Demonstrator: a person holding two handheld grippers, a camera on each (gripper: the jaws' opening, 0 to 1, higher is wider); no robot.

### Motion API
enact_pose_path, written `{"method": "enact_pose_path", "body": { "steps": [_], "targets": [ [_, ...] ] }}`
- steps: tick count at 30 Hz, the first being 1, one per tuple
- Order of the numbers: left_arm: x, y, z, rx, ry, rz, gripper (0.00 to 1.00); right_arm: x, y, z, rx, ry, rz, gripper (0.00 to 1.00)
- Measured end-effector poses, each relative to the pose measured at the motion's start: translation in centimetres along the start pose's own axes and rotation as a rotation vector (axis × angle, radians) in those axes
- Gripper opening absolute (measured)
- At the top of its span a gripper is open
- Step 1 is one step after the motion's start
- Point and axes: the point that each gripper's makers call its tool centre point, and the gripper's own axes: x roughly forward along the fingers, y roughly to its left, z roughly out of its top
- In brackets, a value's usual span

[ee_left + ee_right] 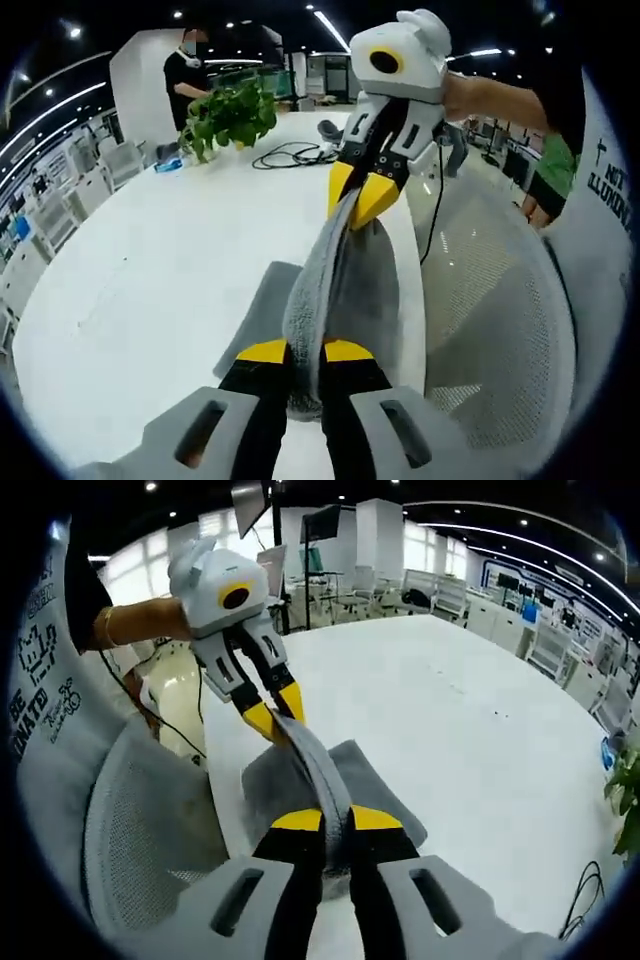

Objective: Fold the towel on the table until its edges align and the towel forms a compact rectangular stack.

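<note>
Grey towel (340, 270) stretched taut above white table (150, 280) – each end pinched by left hand-held gripper (305, 352), right hand-held gripper (336, 820)

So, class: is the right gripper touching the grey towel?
Touching. In the right gripper view, the right gripper has its yellow-tipped jaws closed on the towel edge; in the left gripper view it pinches the raised fold, lifted off the table.

Grey towel (330, 290): pinched edge hidden between the left gripper (305, 352) jaws, its lower end behind them; potted plant (628, 805) cut off at frame edge.
</note>
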Motion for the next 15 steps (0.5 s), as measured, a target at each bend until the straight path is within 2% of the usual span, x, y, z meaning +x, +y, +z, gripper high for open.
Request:
{"method": "enact_pose_path", "body": {
  "steps": [2, 6, 9, 15],
  "targets": [
    [0.6, 0.2, -0.5, -0.011, 0.014, -0.022, 0.11, 0.7, -0.6, -0.6, 0.036, 0.012, 0.006, 0.06],
    [2.2, 1.0, -1.7, -0.087, 0.032, -0.073, 0.11, 2.2, -1.4, -1.7, 0.067, 0.035, 0.028, 0.06],
    [3.4, 1.7, -2.7, -0.117, 0.052, -0.085, 0.11, 3.2, -2.1, -2.2, 0.098, 0.044, 0.038, 0.07],
    [5.5, 3.3, -4.1, -0.208, 0.076, -0.052, 0.12, 4.9, -3.6, -3.0, 0.143, 0.061, 0.034, 0.08]
  ]
}}
